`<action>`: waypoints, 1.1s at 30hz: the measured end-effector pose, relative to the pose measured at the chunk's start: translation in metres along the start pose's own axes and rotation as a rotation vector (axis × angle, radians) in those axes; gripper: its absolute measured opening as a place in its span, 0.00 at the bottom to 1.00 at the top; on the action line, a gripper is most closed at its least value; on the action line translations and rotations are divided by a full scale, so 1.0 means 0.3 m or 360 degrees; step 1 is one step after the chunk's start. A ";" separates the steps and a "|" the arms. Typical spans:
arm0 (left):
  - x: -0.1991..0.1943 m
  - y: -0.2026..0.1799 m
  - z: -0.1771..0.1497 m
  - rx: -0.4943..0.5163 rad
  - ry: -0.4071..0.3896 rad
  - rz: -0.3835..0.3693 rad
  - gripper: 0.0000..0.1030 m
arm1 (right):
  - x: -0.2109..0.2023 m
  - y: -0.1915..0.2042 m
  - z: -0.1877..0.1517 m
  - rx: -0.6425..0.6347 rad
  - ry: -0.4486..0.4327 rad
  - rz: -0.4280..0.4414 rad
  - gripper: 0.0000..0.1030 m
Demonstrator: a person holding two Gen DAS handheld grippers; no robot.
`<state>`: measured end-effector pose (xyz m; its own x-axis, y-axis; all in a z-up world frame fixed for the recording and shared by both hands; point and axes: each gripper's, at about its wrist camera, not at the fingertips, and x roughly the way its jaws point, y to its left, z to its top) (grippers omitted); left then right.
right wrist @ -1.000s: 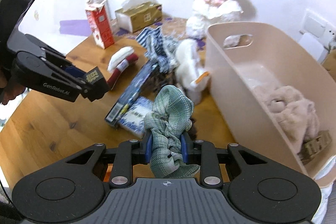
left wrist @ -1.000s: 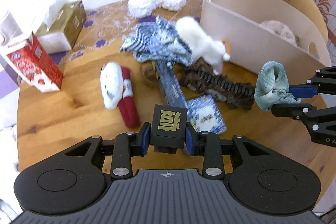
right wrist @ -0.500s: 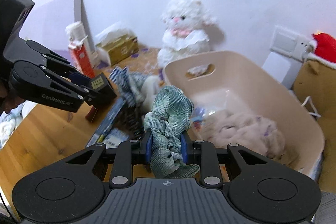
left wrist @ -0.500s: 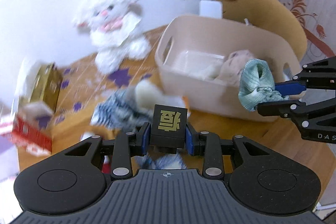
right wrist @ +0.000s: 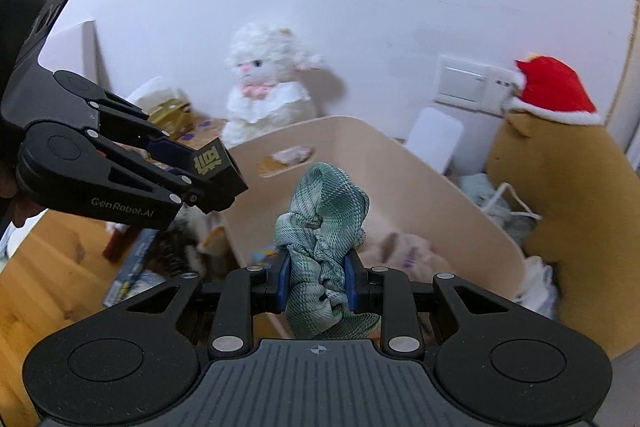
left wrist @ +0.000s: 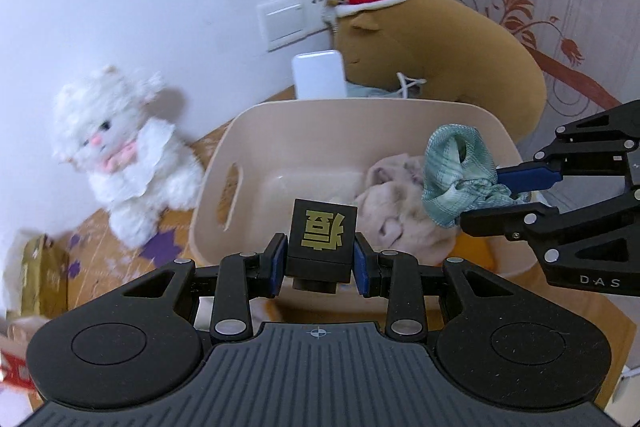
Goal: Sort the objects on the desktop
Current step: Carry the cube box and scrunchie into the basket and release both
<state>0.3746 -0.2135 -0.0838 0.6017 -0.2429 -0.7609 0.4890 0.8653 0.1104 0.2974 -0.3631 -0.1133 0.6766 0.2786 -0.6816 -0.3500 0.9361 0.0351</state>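
Note:
My left gripper (left wrist: 320, 261) is shut on a small black box with a gold character (left wrist: 322, 241), held above the near rim of the beige bin (left wrist: 280, 131). My right gripper (right wrist: 316, 281) is shut on a green checked scrunchie (right wrist: 324, 227), raised over the bin (right wrist: 440, 195). In the left wrist view the scrunchie (left wrist: 456, 171) hangs over the bin's right side. In the right wrist view the black box (right wrist: 216, 173) sits left of the bin. A pale pink plush (left wrist: 396, 203) lies inside the bin.
A white plush cat (left wrist: 120, 159) sits against the wall left of the bin. A brown plush with a red hat (left wrist: 432, 63) stands behind it. A gold tissue box (left wrist: 40, 275) is far left. A blue box and clutter (right wrist: 136, 267) lie on the wooden table.
Both grippers have lifted and moved from over the table clutter toward the bin, carrying the black box and the scrunchie. The bin now fills the centre of both views.

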 end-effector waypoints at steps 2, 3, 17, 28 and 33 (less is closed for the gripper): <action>0.024 -0.023 0.016 0.0015 0.0010 -0.0013 0.33 | 0.000 -0.031 -0.007 0.0029 0.0006 -0.0021 0.24; 0.035 -0.034 0.021 0.0020 0.0015 -0.0017 0.33 | 0.001 -0.044 -0.010 0.0040 0.0009 -0.0026 0.24; 0.161 -0.141 0.054 -0.0002 0.0123 -0.0007 0.33 | 0.068 -0.121 -0.057 0.0126 0.0110 -0.0066 0.24; 0.234 -0.147 0.033 -0.0070 0.0288 0.0012 0.34 | 0.097 -0.126 -0.077 0.0130 0.0178 -0.0061 0.25; 0.220 -0.145 0.026 -0.0097 0.0260 -0.0011 0.52 | 0.098 -0.122 -0.081 0.0126 0.0189 -0.0068 0.32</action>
<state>0.3980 -0.2706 -0.1337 0.4854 -0.1785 -0.8559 0.4506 0.8900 0.0699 0.3144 -0.3942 -0.1523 0.6069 0.2150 -0.7651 -0.2669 0.9619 0.0586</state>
